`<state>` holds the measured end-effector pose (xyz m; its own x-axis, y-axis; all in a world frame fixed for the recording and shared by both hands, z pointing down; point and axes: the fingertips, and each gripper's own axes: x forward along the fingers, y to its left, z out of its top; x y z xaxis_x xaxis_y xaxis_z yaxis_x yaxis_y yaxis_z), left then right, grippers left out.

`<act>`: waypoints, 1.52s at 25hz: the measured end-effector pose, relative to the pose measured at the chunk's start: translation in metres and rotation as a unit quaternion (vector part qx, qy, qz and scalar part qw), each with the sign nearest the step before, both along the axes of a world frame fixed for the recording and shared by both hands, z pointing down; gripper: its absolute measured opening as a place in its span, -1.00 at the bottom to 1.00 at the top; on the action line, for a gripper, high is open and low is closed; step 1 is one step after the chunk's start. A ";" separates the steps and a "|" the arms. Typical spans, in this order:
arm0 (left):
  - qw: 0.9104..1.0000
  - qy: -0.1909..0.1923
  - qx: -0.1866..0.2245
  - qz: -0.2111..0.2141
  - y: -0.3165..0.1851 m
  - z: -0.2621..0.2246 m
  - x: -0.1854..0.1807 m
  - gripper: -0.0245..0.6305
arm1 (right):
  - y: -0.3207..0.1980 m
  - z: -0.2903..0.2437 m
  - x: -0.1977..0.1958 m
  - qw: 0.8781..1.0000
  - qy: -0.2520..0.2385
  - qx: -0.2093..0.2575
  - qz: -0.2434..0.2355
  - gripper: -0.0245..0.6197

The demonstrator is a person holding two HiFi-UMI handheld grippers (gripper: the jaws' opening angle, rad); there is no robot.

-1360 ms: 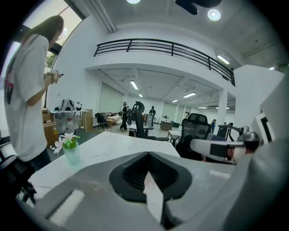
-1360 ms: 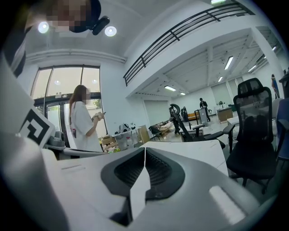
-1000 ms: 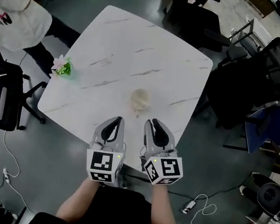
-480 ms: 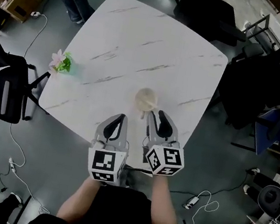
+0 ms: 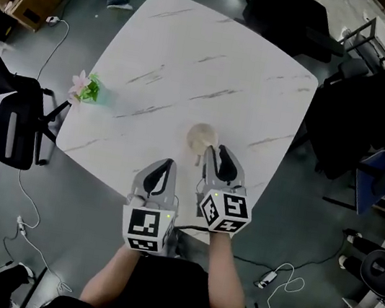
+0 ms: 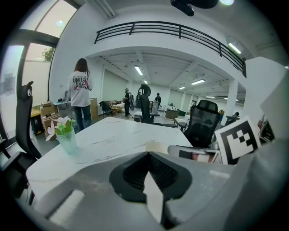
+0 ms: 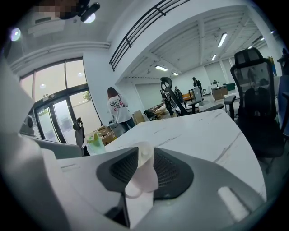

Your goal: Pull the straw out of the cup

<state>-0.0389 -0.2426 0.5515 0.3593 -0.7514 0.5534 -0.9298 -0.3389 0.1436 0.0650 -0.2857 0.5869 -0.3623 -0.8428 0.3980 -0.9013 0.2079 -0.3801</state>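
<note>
Grip first: I'm holding my left gripper (image 5: 160,171) pressed together w/ nothing in it, just over the near table edge. In its own view only a thin sliver of tabletop is showing betw. the jaws.

My right gripper (image 5: 214,157) is reaching a bit further. In its view the jaws are hugging the straw (image 7: 141,173) on both sides, so I'm reading that as pinching the straw, its open end pointing back at me. In the head view the straw is leaning out of the cup (image 5: 199,136) toward me, just beside the right gripper's inner jaw, its far end at the cup's rim, i.e. not out yet. The cup is standing upright on the table (image 5: 193,62), near my edge, right in front of the right gripper.

My est.: approach done, grip apparently made, pull itself not begun. What's left is drawing the straw back along its lean w/o tipping the cup, esp. as the left gripper isn't steadying it.

Further off, a flowerpot (image 5: 86,89) is sitting at the table's left edge, well apart, and a person (image 6: 81,94) is standing beyond the table.
</note>
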 end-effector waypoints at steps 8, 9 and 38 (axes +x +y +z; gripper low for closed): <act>1.000 -0.005 0.009 -0.004 -0.004 -0.009 -0.001 -0.92 | -0.007 -0.009 0.001 1.000 0.005 0.014 0.004 -0.79; 1.000 -0.006 0.012 -0.004 -0.005 -0.012 -0.001 -0.92 | -0.008 -0.014 0.001 1.000 0.003 0.018 0.003 -0.79; 0.987 0.011 0.160 -0.030 0.008 -0.117 -0.006 -0.92 | 0.049 -0.186 0.020 0.975 0.069 0.207 -0.039 -0.78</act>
<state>-0.0448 -0.2346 0.4342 0.3174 -0.9071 0.2763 -0.9477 -0.3139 0.0579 0.0851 -0.2364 0.4008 -0.3994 -0.9134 0.0790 -0.9130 0.3885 -0.1243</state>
